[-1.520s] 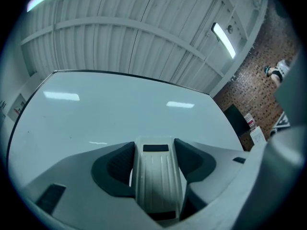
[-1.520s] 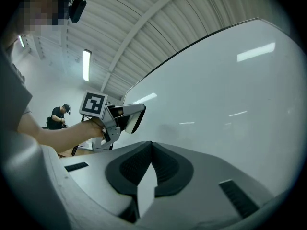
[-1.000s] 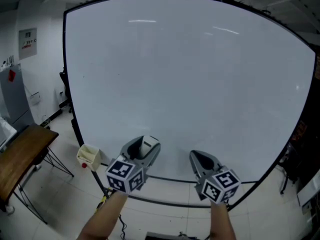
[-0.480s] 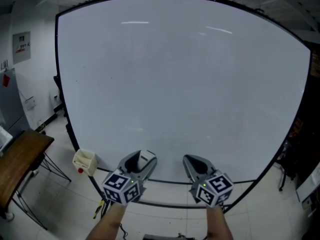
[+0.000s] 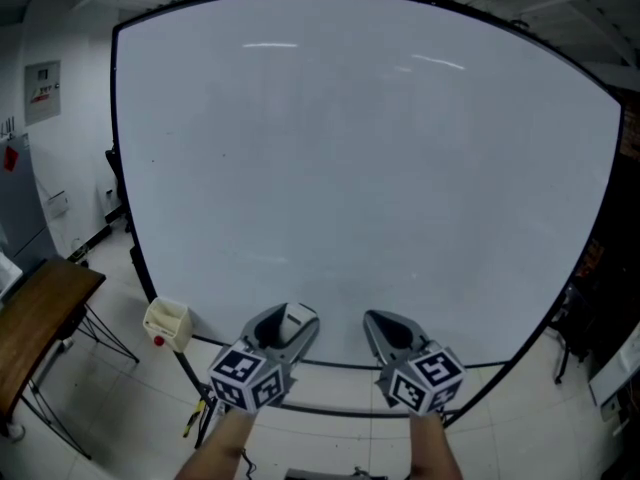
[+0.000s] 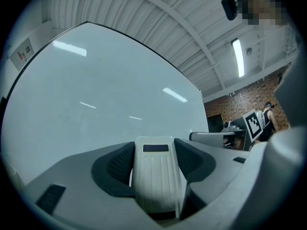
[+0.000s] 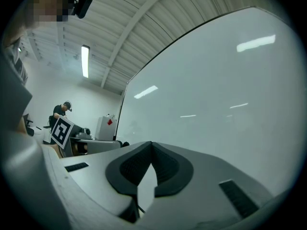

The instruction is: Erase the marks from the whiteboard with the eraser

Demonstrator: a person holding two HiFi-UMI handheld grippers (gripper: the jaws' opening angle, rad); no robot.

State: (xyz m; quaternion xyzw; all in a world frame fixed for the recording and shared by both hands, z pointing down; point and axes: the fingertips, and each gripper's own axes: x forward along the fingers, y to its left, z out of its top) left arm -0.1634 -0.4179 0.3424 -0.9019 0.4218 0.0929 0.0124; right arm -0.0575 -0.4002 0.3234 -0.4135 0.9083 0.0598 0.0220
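A large whiteboard (image 5: 370, 178) fills the head view, and I see no marks on its surface. My left gripper (image 5: 290, 323) sits low near the board's bottom edge, shut on a white eraser (image 5: 294, 318). In the left gripper view the eraser (image 6: 156, 174) is clamped between the dark pads (image 6: 120, 164), pointing toward the whiteboard (image 6: 96, 99). My right gripper (image 5: 390, 330) hangs beside it to the right, shut with nothing in it. In the right gripper view its fingertips (image 7: 165, 169) meet at the tip, facing the whiteboard (image 7: 225, 95).
A wooden table (image 5: 35, 318) stands at the lower left. A small cream box (image 5: 167, 320) hangs by the board's lower left corner. A person (image 7: 61, 113) stands far off at a bench. Tiled floor lies below the board.
The view has shifted so the board sits slightly further left and lower. Both grippers stay low at the board's bottom edge, barely moved.
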